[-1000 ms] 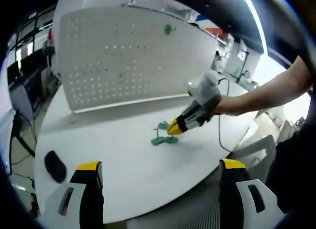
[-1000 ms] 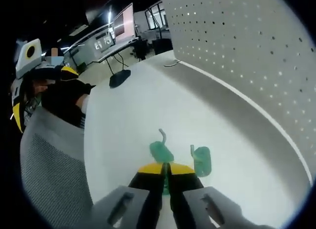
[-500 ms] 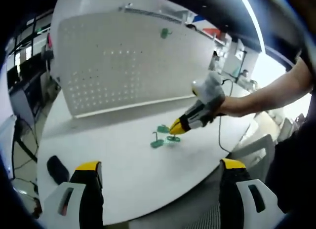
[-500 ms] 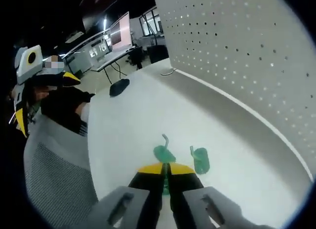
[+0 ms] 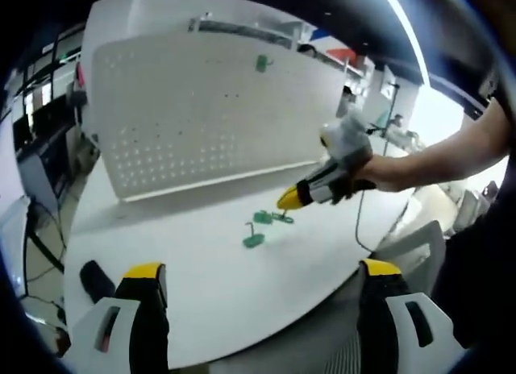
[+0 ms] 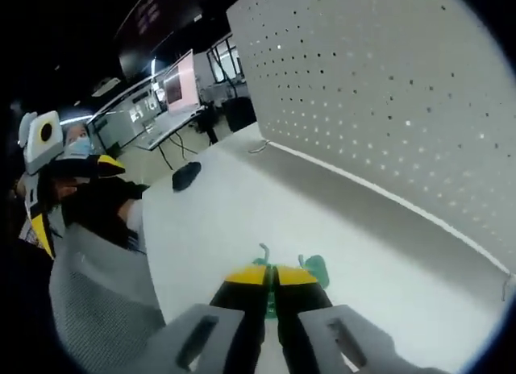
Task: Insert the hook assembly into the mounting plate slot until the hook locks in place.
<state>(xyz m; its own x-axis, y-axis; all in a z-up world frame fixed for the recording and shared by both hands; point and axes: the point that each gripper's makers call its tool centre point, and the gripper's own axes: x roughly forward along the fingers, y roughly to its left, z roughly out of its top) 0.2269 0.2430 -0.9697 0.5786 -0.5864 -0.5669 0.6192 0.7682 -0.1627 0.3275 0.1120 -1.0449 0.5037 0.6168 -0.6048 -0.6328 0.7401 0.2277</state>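
Right now your right gripper (image 6: 271,287) has its jaws pinched shut on a green hook (image 6: 272,305), lifted off the white table (image 6: 218,221). Your left gripper (image 5: 262,289) has its jaws wide apart, holding nothing. Two more green hooks (image 5: 255,239) lie on the table just under the right gripper. So you are carrying, I think. Next, bring the hook up to the pegboard (image 5: 201,108) and push it into a hole. One hook (image 5: 263,63) hangs there already. No boxes or bins to tell of.
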